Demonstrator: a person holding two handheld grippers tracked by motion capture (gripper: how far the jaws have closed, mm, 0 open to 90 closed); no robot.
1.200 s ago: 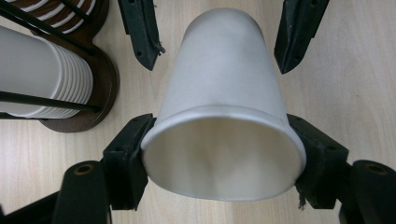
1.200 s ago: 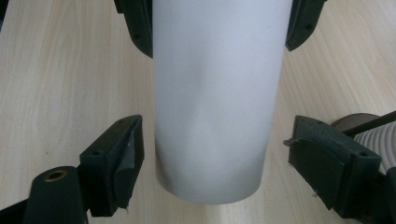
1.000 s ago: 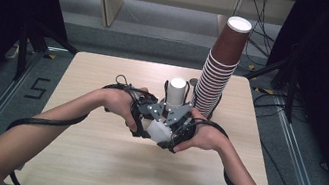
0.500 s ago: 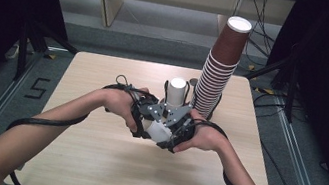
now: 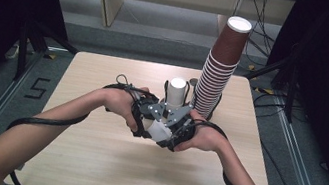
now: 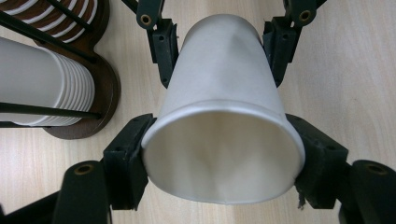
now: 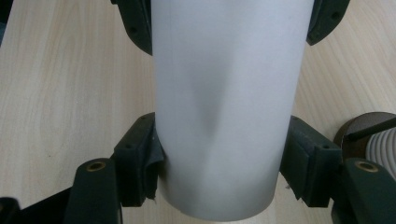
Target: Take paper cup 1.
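In the high view the person's hands and both gripper bodies cover most of the white paper cup point(image 5: 158, 131), held just above the pale wooden table point(image 5: 90, 161). The left gripper point(image 6: 219, 154) is clamped on the cup near its open rim. The right gripper point(image 7: 224, 158), its jaws having just been closing, now presses the cup's far end. The wall is dented and creased. Just behind stand a short white cup stack point(image 5: 176, 92) and a tall brown paper cup stack point(image 5: 219, 71) in a dark wire rack.
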